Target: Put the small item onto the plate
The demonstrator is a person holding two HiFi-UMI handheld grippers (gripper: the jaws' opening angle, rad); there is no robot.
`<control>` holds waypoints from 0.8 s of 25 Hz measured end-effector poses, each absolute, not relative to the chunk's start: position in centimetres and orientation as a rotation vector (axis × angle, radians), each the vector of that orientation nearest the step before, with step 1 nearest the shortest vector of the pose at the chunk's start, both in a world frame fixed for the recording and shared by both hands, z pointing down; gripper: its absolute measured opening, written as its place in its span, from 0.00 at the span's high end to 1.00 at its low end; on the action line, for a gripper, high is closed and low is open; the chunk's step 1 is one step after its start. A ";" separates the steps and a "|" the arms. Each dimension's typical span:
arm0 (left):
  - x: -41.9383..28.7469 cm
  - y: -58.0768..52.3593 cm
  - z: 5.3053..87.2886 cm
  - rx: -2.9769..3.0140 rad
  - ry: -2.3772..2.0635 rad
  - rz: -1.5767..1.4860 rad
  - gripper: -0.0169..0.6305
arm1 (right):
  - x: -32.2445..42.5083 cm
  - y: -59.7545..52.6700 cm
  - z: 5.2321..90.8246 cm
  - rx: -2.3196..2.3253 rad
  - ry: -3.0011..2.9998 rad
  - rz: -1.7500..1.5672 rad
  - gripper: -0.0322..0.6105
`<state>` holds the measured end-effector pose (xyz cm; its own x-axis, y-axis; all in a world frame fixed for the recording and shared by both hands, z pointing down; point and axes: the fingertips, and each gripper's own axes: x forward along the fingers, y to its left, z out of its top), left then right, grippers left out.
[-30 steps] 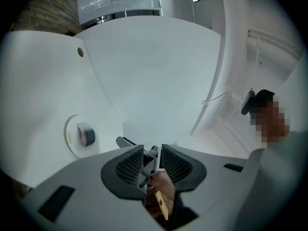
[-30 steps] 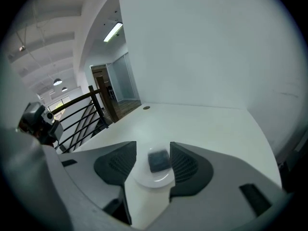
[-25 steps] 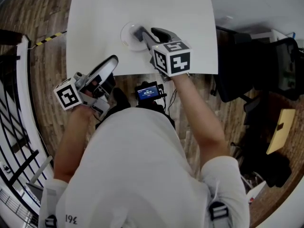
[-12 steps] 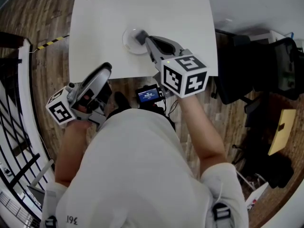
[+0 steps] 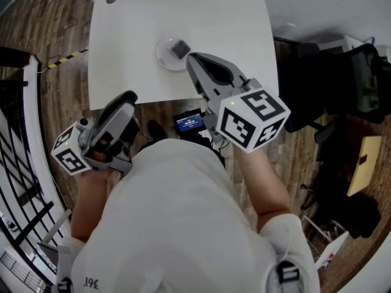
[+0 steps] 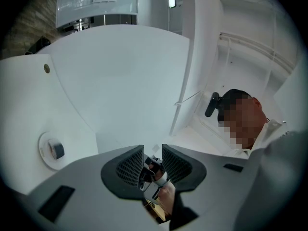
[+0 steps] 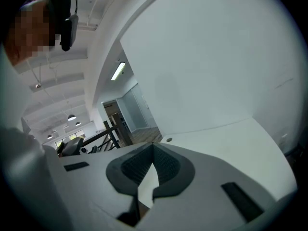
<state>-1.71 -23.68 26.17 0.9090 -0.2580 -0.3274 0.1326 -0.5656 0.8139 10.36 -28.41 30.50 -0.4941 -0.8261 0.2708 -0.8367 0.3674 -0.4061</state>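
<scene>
The small item [image 5: 179, 49] lies on the plate [image 5: 163, 59] on the white table [image 5: 183, 14], so the placing looks done, and the next move probably calls only for drawing clear the right gripper [image 5: 191, 60], jaws pressed together on nothing just beside the plate, and the left gripper [image 5: 128, 98], jaws narrowly apart and empty.

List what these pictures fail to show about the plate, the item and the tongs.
- Small grey item: too small in the head view and left gripper view to identify.
- Plate: missing from the right gripper view, hidden below the right tongs or cut off.
- Device screen: its print is too small in the head view.
</scene>
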 end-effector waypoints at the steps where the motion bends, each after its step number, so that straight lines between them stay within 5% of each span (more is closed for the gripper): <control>1: -1.9 -23.6 26.1 2.114 -0.092 -0.516 0.79 | 10.4 -28.2 30.2 1.580 -2.591 0.799 0.95; 20: -1.8 -22.9 25.6 2.118 -0.035 -0.489 0.79 | 11.0 -27.5 26.9 1.685 -2.675 0.770 0.95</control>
